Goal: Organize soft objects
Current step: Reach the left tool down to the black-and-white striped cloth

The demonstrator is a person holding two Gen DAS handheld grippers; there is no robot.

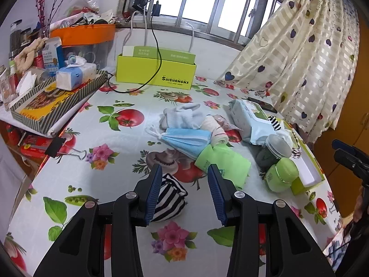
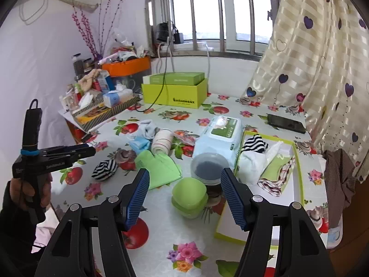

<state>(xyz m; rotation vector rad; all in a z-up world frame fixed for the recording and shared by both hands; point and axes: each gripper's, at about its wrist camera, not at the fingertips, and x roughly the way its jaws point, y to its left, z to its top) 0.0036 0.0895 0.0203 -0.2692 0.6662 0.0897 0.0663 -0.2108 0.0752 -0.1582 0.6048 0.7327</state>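
My left gripper is open and empty, above a rolled black-and-white striped sock, which also shows in the right wrist view. Beyond lie a green cloth, a blue face mask, a cream roll and pale blue socks. My right gripper is open and empty above a green jar and a grey-lidded jar. A shallow green-rimmed tray at the right holds a striped sock, white tissue and a folded cloth.
A wet-wipes pack lies mid-table and a phone near the curtain. A yellow-green box with a black cable stands at the back. A cluttered striped tray and an orange bin fill the left.
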